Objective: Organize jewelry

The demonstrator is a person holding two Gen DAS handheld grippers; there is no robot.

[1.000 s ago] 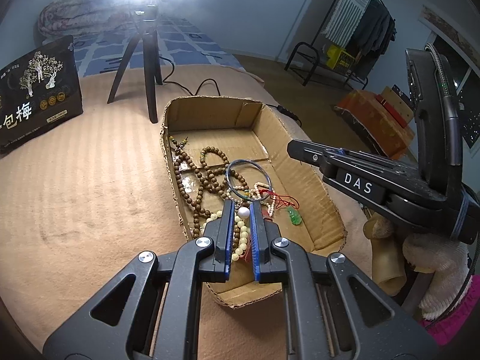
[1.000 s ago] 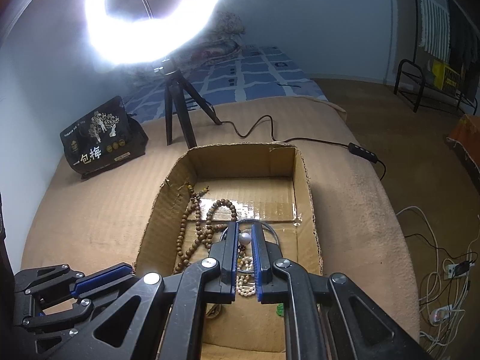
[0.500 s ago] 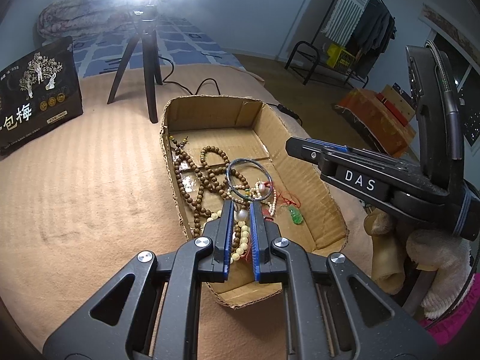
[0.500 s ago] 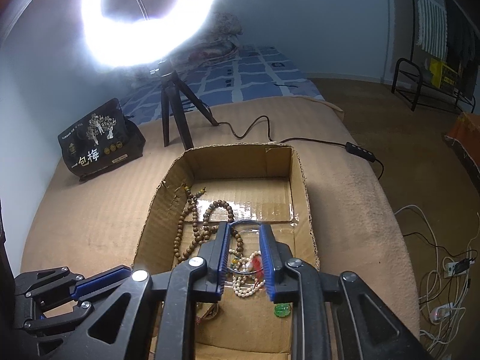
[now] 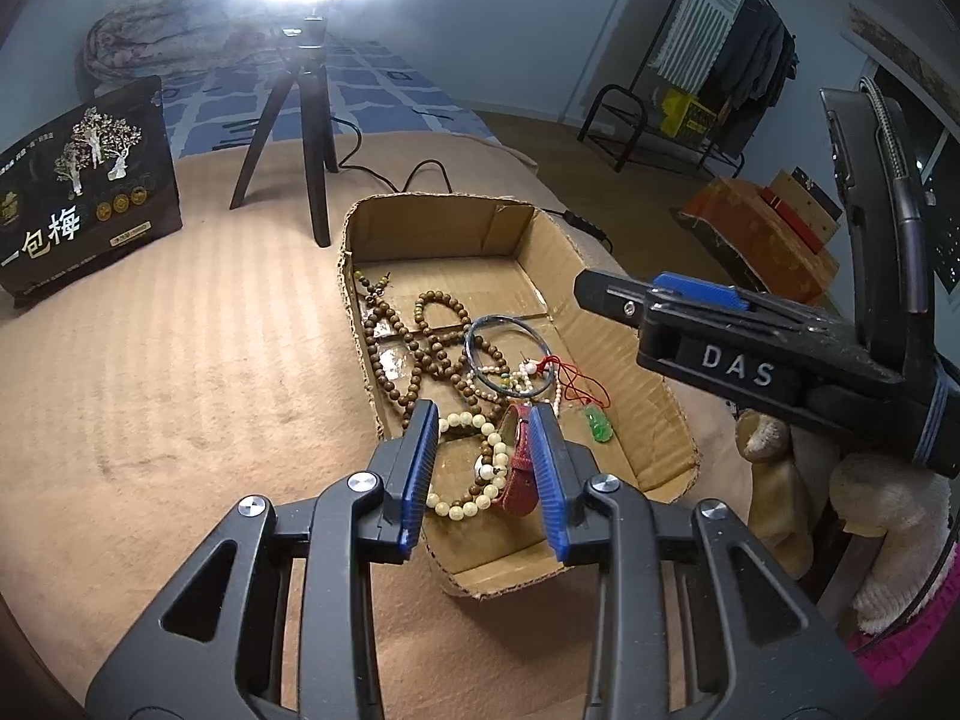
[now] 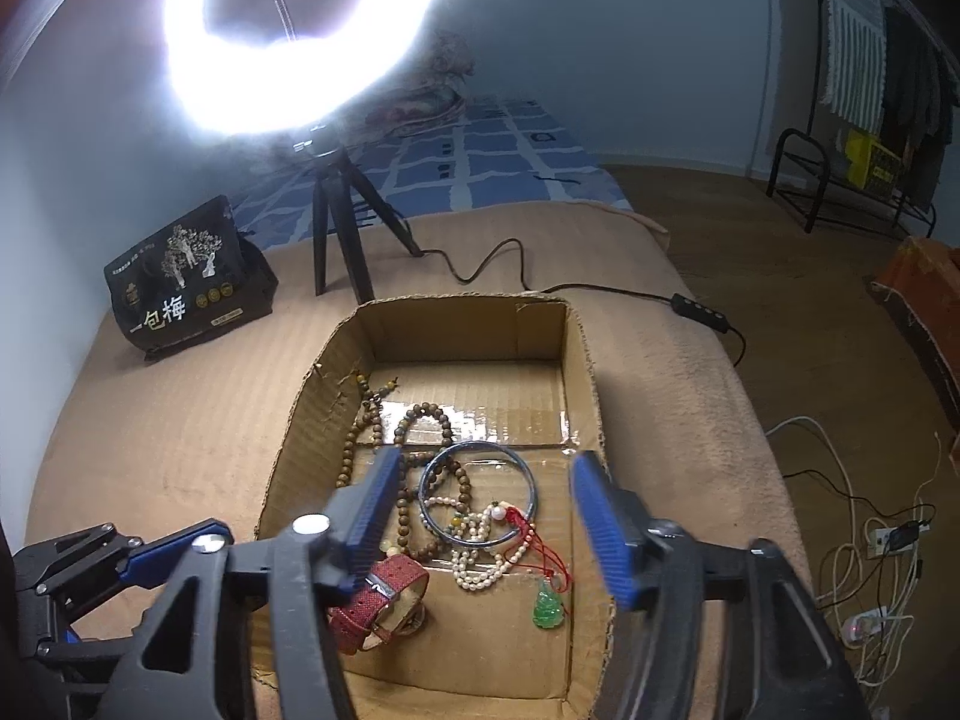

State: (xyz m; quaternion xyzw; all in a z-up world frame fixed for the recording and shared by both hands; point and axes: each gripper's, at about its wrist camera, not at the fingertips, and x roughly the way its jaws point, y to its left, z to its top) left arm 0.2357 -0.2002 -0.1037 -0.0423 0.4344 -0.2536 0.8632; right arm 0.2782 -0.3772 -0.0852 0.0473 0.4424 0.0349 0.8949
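Cardboard box (image 6: 585, 372), left claw (image 5: 483, 468) and right claw (image 6: 498, 516) now parted, empty, earlier shut.

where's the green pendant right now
The green pendant lies on the floor of the cardboard box, near its front right corner in the right wrist view. It sits on a red cord just right of the red watch strap, below the bangle.
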